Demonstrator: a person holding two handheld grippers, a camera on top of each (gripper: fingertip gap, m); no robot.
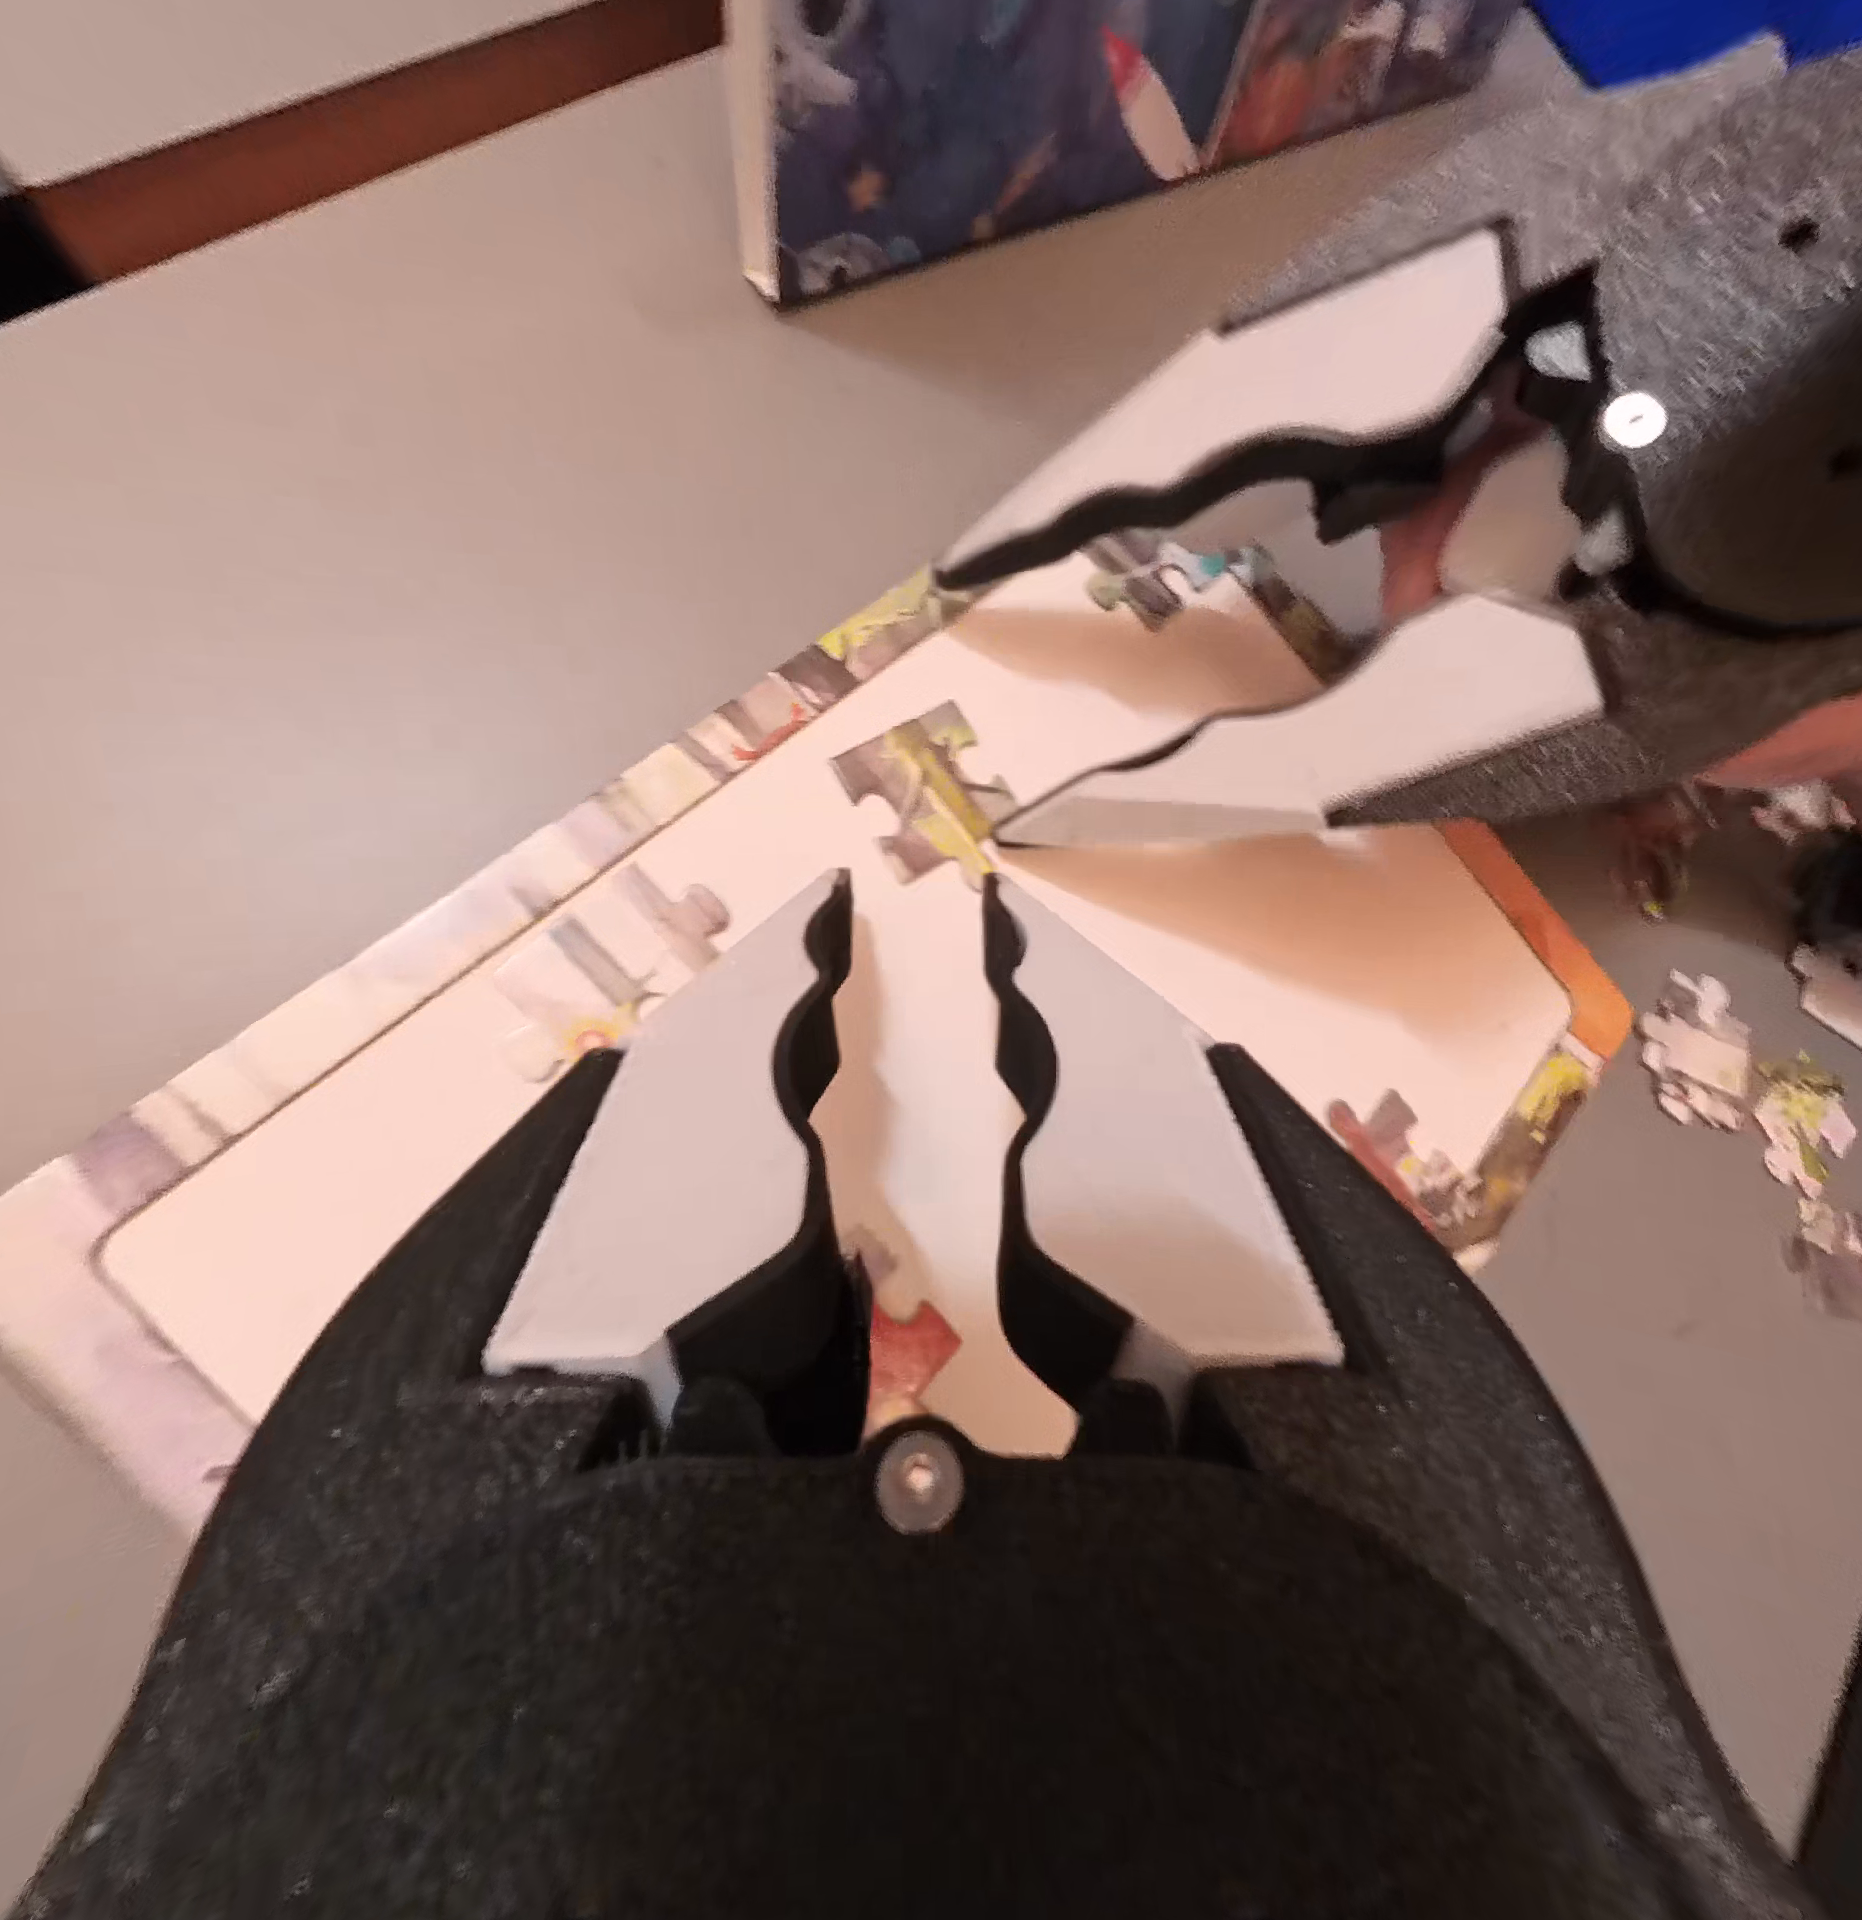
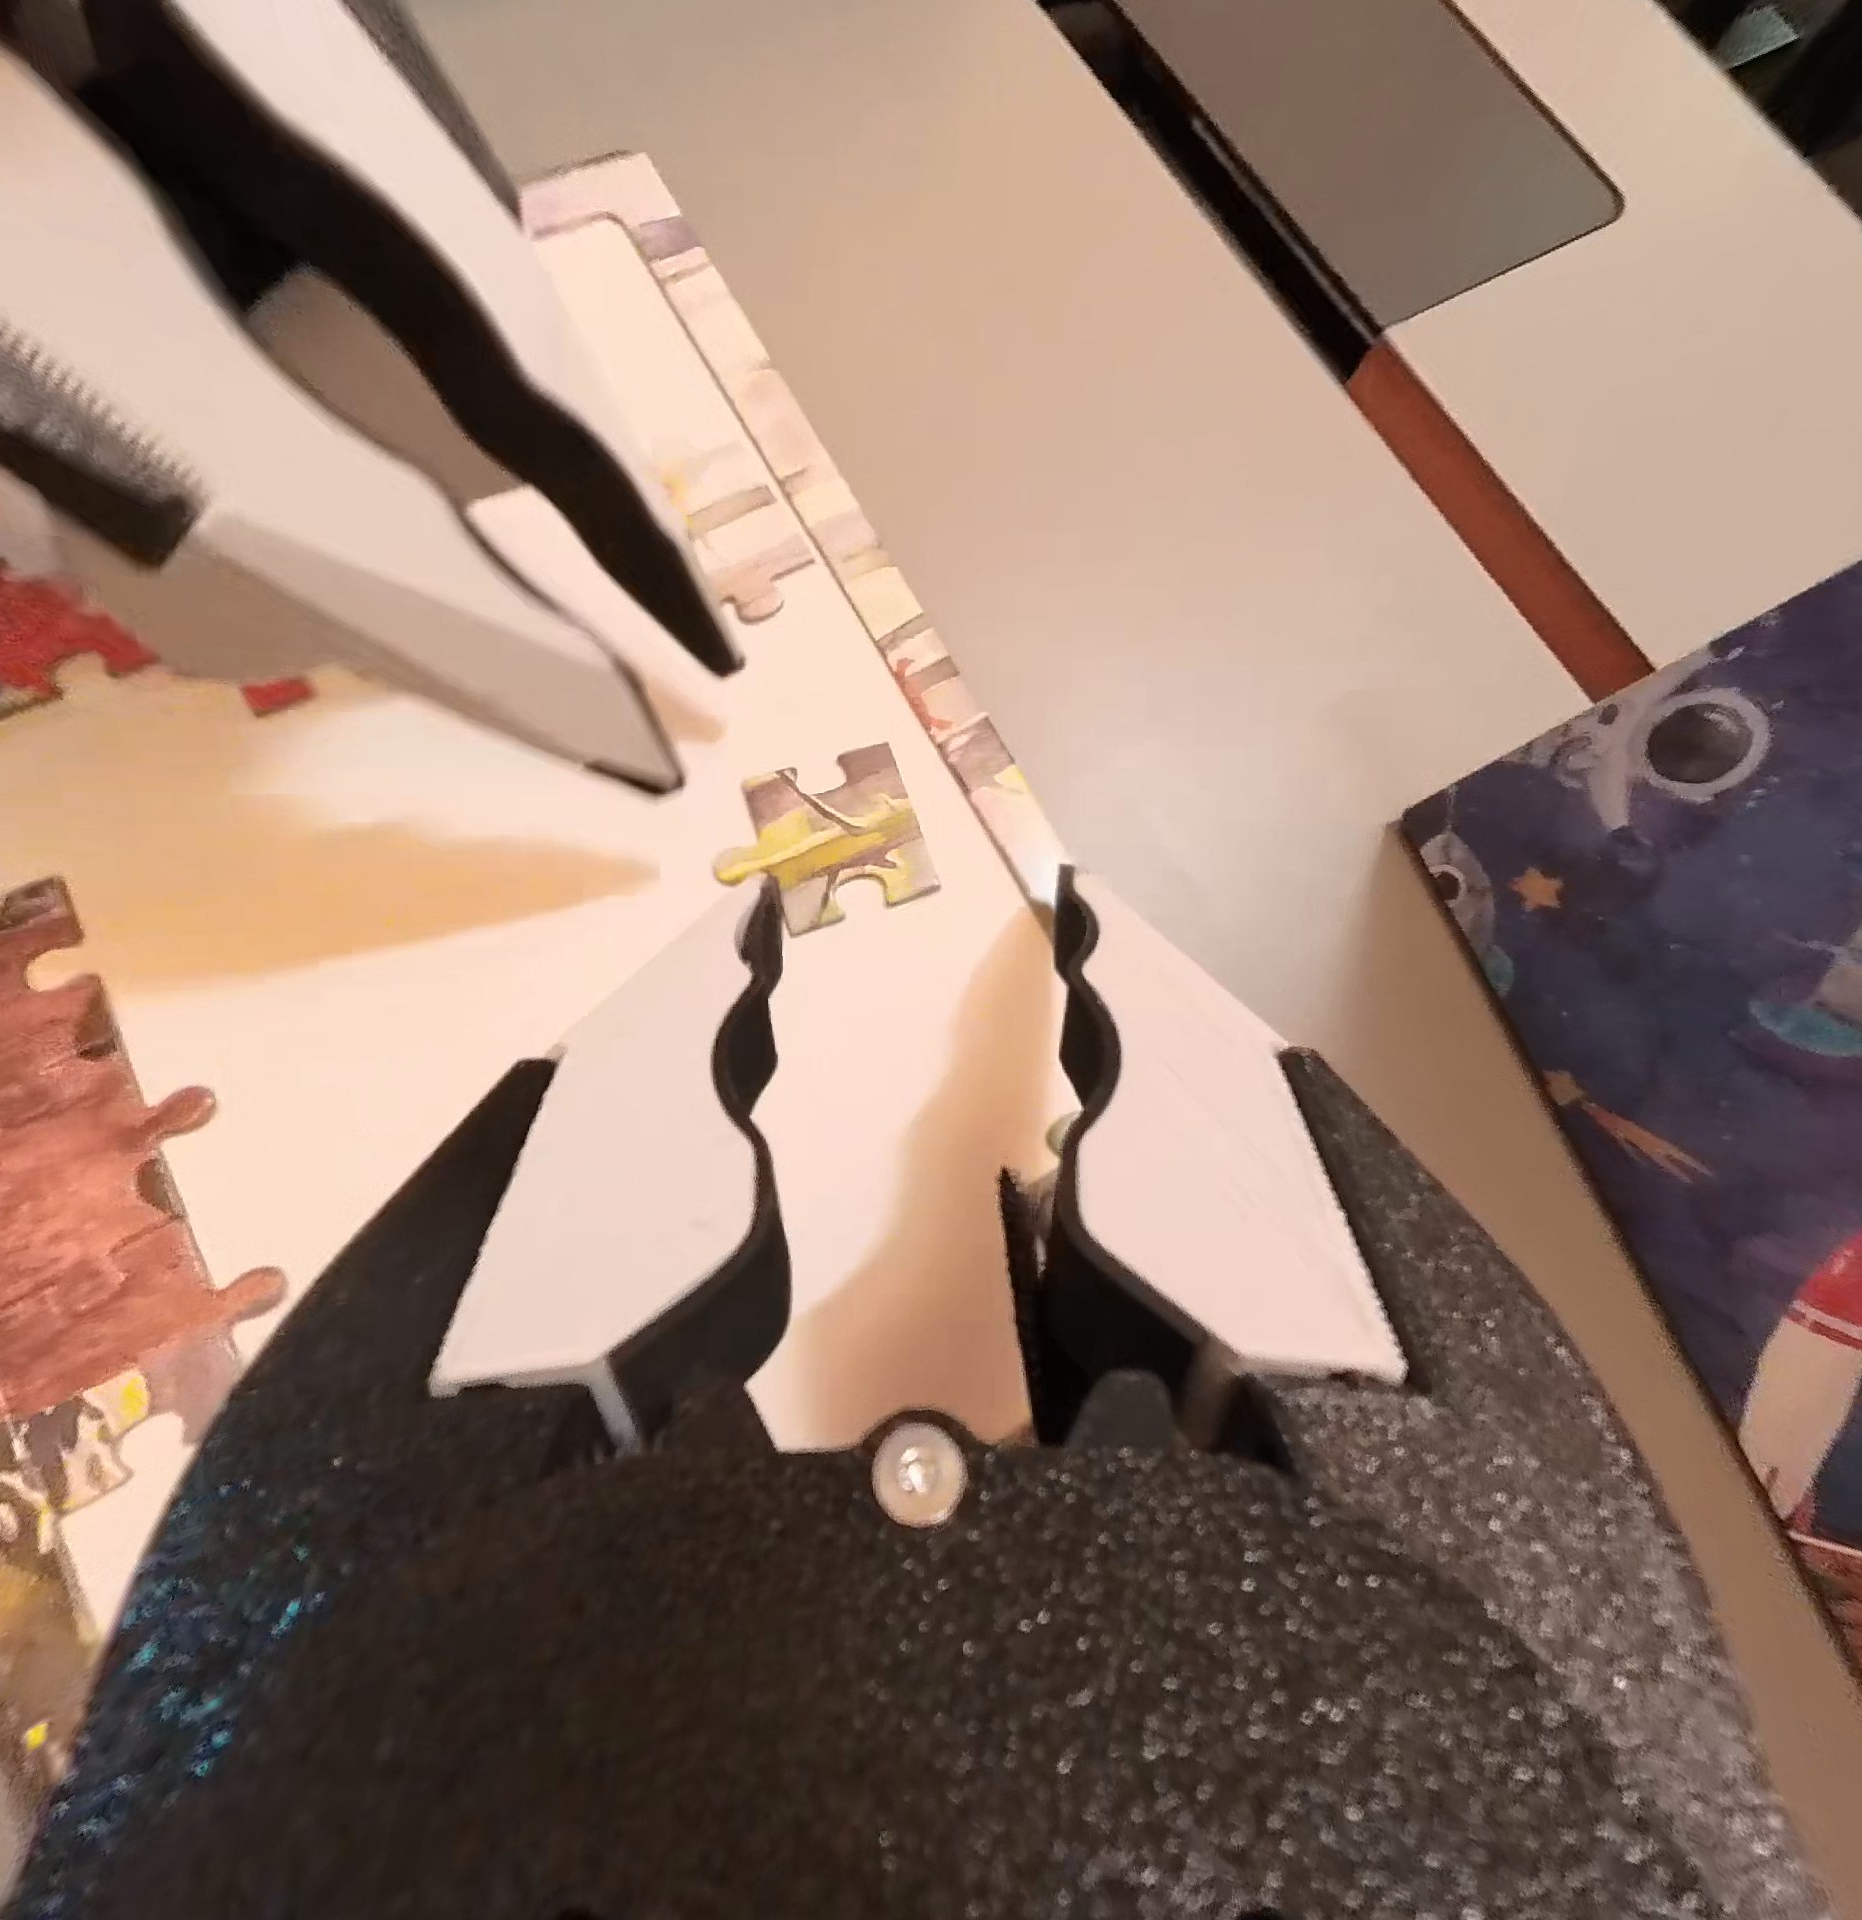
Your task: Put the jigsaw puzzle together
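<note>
both grippers are gaping empty: left gripper (image 1: 919, 881) and right gripper (image 2: 911, 883) flanking the yellow-grey cardboard jigsaw piece (image 2: 825, 836), lying at twelve o'clock on the white puzzle tray (image 2: 553, 1039).

1. We see bare tray floor all round the loose yellow piece (image 2: 828, 836), so there is room to reach it.
2. Beside that piece, the tray border (image 2: 932, 707) closes one side.
3. Beyond that border stands the puzzle box (image 2: 1685, 987).

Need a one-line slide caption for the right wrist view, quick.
Right gripper, jaws open, beside a loose yellow-and-grey puzzle piece on the puzzle board; left gripper opposite.
</note>
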